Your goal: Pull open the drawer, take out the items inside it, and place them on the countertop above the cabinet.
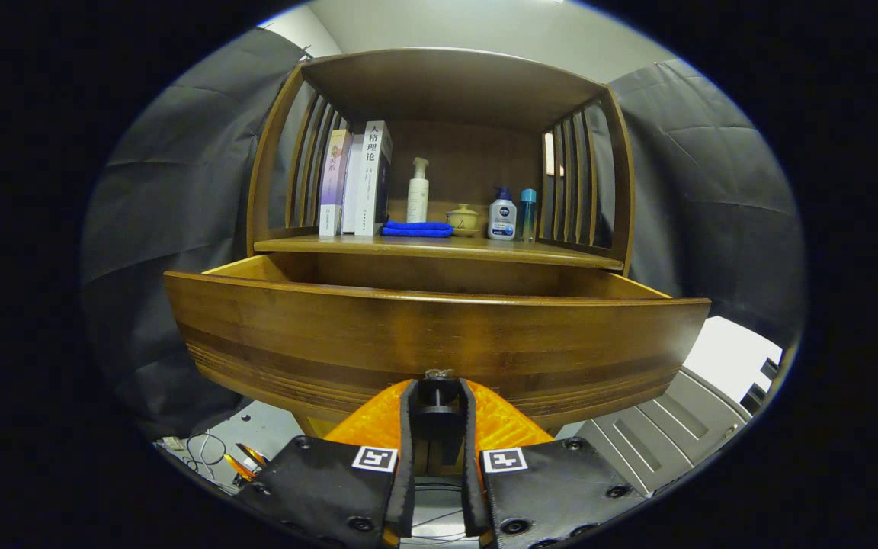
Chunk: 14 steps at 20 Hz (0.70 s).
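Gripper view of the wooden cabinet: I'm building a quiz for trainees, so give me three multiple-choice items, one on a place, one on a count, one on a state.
1. Where is the folded blue cloth?
A. inside the drawer
B. on the countertop, between the books and the small lidded ceramic pot
C. on the floor

2. How many upright books stand on the countertop?
A. one
B. three
C. six

3. The wide wooden drawer is:
A. pulled open
B. fully closed
C. removed

Key: B, it lies beside the books; B, three spines show; A, the tool grips its small dark knob.
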### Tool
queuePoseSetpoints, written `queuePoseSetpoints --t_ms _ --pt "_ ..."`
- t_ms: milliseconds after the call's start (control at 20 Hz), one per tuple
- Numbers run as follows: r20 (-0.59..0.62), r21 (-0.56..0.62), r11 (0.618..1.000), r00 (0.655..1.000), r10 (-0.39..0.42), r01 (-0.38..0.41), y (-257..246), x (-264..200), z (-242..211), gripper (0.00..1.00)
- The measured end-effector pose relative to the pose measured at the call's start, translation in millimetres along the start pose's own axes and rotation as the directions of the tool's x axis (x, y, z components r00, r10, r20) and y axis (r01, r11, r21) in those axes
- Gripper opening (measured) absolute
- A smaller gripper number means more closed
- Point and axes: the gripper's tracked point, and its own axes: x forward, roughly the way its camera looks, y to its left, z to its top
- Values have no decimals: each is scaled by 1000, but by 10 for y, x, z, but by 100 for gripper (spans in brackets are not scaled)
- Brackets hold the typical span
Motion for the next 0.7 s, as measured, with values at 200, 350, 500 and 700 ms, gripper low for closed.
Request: queuePoseSetpoints --t_ms 200,350,500,700 --pt "-1 9 1000 1000 3 -3 -3 -104 -34 27" --pt "-5 -2 1000 1000 15 -15 -5 -112 -29 29" --pt "-10 3 1000 1000 29 -29 -17 -155 4 46" --pt "90 55 998 996 -2 -3 -118 -420 366 75"
